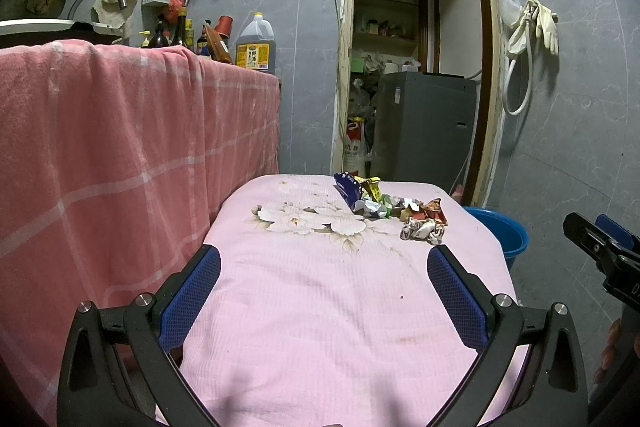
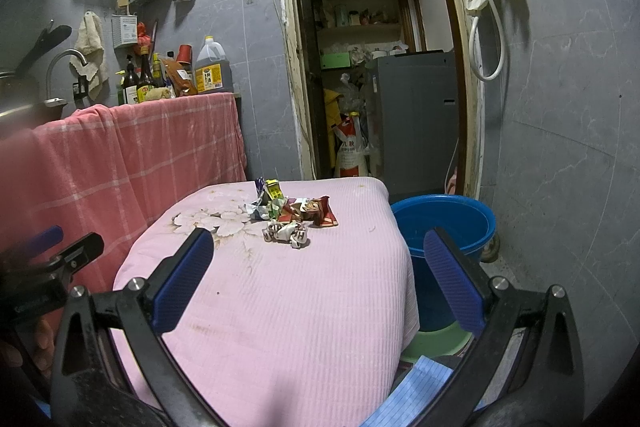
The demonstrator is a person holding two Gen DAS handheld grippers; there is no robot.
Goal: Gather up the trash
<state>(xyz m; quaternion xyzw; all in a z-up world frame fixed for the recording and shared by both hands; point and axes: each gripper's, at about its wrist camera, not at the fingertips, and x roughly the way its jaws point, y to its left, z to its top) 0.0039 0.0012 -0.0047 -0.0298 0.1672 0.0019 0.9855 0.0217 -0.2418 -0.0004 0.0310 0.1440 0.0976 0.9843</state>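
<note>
I find both the left gripper [image 1: 324,291] and the right gripper [image 2: 318,277] spread wide and empty, short of the pile of crumpled colourful wrappers [image 2: 294,215] at the far end of the pink cloth-covered surface [image 2: 288,311]. In my judgement, a careless nudge could scatter the light wrappers off that surface. The round blue plastic bucket [image 2: 444,223] stands just beside the pile's end, with nothing in the way.

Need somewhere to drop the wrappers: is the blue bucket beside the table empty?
Looks empty: the right wrist view shows only bare blue inside the blue bucket, though its near bottom is hidden.
</note>
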